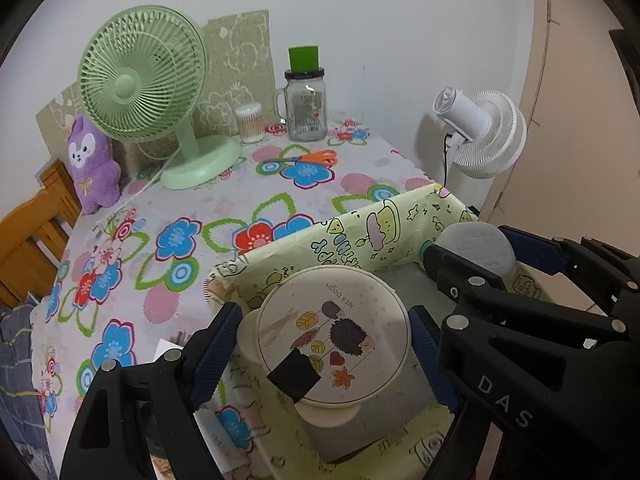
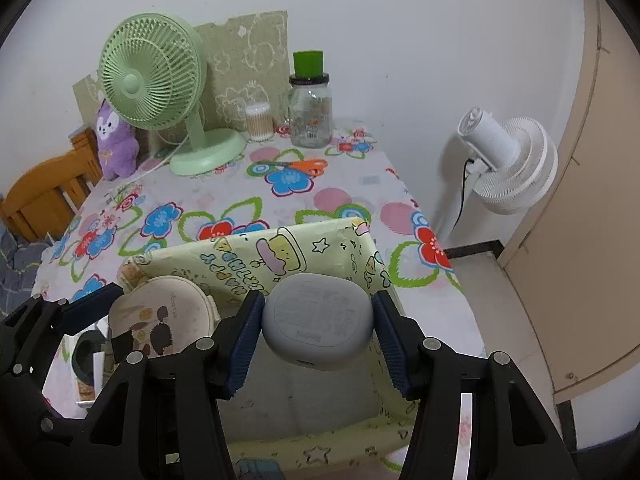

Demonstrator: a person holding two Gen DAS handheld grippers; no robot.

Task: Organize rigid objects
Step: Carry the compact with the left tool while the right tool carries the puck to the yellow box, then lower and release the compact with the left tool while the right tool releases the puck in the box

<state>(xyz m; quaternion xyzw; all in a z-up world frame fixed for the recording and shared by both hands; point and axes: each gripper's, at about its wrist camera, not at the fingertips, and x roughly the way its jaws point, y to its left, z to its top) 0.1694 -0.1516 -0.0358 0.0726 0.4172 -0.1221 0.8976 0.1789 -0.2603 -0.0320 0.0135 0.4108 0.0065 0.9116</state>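
Note:
My left gripper [image 1: 324,344] is shut on a round cream lidded container [image 1: 332,336] with a hedgehog picture and a strip of black tape, held over the open yellow-green cartoon box [image 1: 360,228]. My right gripper [image 2: 318,328] is shut on a grey rounded earbud case [image 2: 318,322], held over the same box [image 2: 280,256], to the right of the cream container [image 2: 164,312]. In the left wrist view the grey case [image 1: 478,248] shows beyond the right gripper's fingers. The box floor below both items looks bare and grey.
The box stands near the front right of the flowered tablecloth [image 1: 168,216]. Behind it are orange-handled scissors [image 1: 316,158], a glass jar [image 1: 306,108] with a green cap, a cotton-swab tub [image 1: 250,122], a green desk fan [image 1: 148,88] and a purple plush [image 1: 92,164]. A white floor fan [image 2: 508,160] stands at the right.

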